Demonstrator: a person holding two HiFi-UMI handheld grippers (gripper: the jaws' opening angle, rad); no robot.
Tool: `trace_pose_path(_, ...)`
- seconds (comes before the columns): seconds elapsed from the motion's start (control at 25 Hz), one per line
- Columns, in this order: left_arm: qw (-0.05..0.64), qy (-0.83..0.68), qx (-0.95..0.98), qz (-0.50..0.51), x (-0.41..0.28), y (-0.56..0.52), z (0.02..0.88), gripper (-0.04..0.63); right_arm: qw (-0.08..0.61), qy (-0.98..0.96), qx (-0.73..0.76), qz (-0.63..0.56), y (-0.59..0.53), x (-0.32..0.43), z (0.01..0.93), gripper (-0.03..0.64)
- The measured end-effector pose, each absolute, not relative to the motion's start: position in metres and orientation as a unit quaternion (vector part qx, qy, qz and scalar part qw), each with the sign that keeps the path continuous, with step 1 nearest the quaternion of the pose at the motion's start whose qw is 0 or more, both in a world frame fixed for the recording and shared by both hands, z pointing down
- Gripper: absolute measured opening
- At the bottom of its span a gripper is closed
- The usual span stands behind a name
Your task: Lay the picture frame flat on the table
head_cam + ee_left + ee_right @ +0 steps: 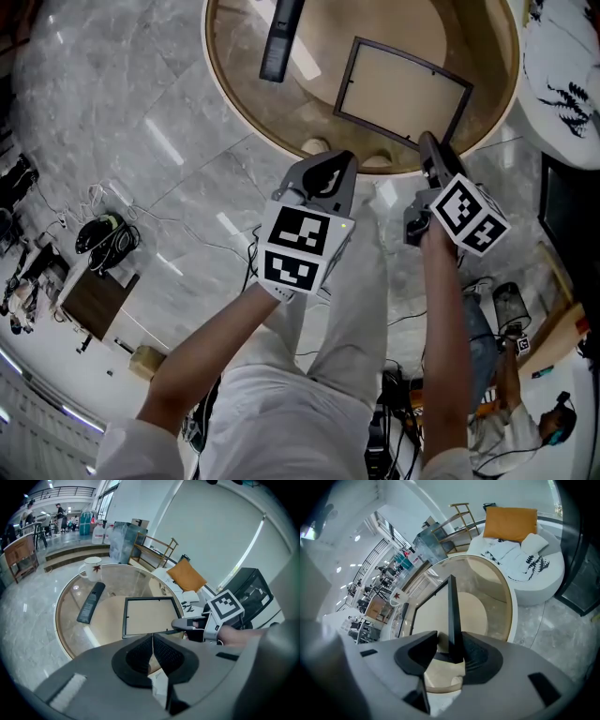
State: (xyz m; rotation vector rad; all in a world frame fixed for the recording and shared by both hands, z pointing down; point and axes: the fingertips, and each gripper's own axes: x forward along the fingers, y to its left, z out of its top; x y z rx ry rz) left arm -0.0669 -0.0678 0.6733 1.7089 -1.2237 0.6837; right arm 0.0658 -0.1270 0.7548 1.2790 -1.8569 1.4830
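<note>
The dark-edged picture frame (403, 89) lies on the round glass table (244, 112), flat as far as I can tell. My right gripper (428, 142) reaches its near right corner. In the right gripper view the frame's edge (452, 616) runs between the jaws of the right gripper (449, 656). It lies against the right jaw, with a gap to the left one, so the gripper is open. My left gripper (339, 164) hovers at the table's near rim, left of the frame. In its own view the left gripper (153, 651) is shut on nothing, and the frame (150, 616) lies ahead.
A black remote (281, 39) lies on the table left of the frame, and a white mug (91, 566) stands at the far rim. A white round seat (525, 569) with an orange cushion (511, 522) stands to the right. Cables and bags lie on the marble floor.
</note>
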Motion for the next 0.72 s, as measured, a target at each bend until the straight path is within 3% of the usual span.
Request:
trace_pose_path(0.48,0.446,-0.491,0.693,0.281,-0.061,-0.063,0.676,0.009,0.309,-0.665,0.474,0.488,-0.129,0.079,0.784,0.150)
trace_pose_path(0.72,0.443,-0.489,0.695,0.285,-0.060,-0.061,0.674,0.009,0.304,-0.663,0.476,0.492,-0.127,0.082,0.784,0.149)
